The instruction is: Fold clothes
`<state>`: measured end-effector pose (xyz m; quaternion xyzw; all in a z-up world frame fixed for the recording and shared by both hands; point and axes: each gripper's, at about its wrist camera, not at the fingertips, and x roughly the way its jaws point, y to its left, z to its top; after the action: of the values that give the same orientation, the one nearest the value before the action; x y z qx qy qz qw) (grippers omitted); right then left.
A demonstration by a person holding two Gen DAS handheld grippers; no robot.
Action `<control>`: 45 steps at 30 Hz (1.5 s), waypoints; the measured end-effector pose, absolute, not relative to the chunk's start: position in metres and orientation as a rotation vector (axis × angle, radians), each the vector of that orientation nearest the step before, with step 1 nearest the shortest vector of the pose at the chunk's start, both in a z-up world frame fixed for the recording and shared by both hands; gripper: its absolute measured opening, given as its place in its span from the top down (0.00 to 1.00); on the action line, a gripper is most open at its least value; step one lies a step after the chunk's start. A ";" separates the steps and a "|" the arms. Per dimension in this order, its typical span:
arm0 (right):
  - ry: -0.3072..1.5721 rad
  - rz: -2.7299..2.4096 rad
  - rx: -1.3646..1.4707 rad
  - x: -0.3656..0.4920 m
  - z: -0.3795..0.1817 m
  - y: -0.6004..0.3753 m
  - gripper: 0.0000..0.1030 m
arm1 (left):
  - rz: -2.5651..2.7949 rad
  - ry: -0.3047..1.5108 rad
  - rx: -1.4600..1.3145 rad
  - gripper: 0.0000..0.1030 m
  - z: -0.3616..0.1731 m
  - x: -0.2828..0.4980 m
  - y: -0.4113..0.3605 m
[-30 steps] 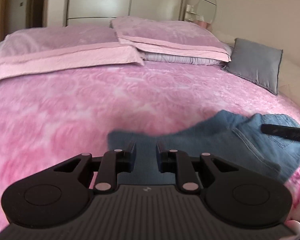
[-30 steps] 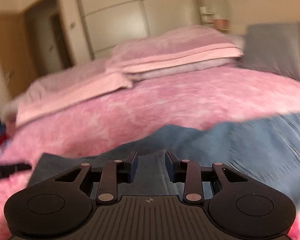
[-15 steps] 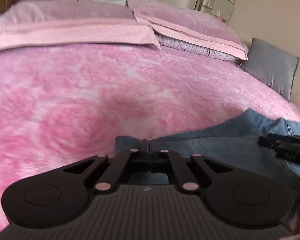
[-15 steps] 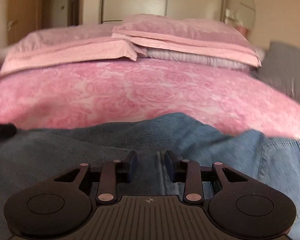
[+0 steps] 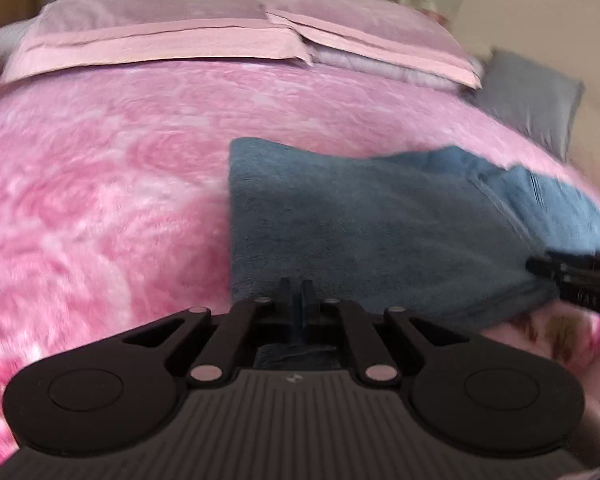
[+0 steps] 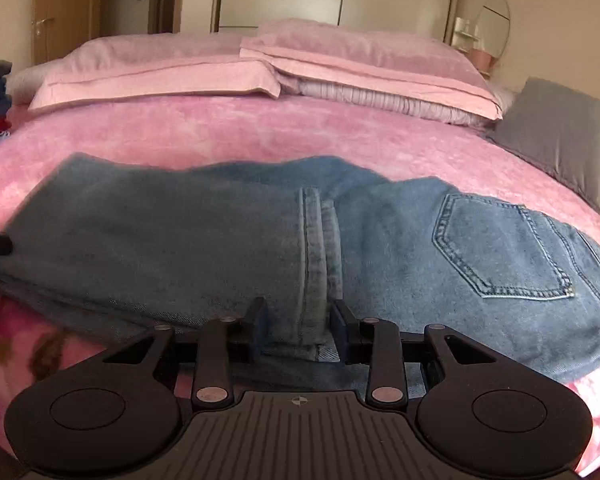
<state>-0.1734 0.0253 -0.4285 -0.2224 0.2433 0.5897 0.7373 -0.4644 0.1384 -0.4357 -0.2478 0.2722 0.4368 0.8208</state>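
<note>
Jaws, left: left gripper (image 5: 297, 300) is pinching narrow on the near edge of the jeans (image 6: 228, 248); a sliver of blue cloth is showing between the jaws.
Jaws, right: right gripper (image 6: 299, 320) is standing parted, straddling the doubled seam at the near edge without clamping it.
Jeans, position: lying across the pink bedspread (image 6: 260, 132), legs running toward the left, seat and back pocket (image 6: 504, 244) toward the right. A leg panel is already lying doubled over the rest, hem seam crossing mid-garment.
Stage: fitting either a lengthwise fold being squared up or a further fold being set; cannot tell which from this alone.
Handling: denim is looking heavy, fairly stiff and grippy, likely holding a crease but sagging between two holds. Plush bedspread is likely dragging on it.
Where to hold: judging the thick seams and hem best, both layers together, holds spread along the near edge.
Risk: catching one layer only, so the under layer is slipping askew.
Surroundings: pillows (image 6: 160, 76) and grey cushion (image 6: 560, 136) are sitting well apart from the jeans.
Left view: blurring, so fine detail is uncertain.
</note>
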 end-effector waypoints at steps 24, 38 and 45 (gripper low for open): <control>0.740 1.263 -0.341 -0.191 -0.386 -0.076 0.67 | 1.106 0.694 -0.490 0.72 -0.390 -0.430 0.005; 0.672 1.243 -0.265 -0.198 -0.346 -0.141 0.66 | 1.104 0.636 -0.339 0.62 -0.340 -0.426 -0.068; 0.676 1.248 -0.206 -0.198 -0.335 -0.166 0.57 | 1.091 0.626 -0.281 0.58 -0.328 -0.422 -0.097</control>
<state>-0.1975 -0.1664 -0.3346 -0.0945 0.3099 0.5719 0.7536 -0.4223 -0.0973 -0.3283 -0.1311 0.2919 0.5084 0.7995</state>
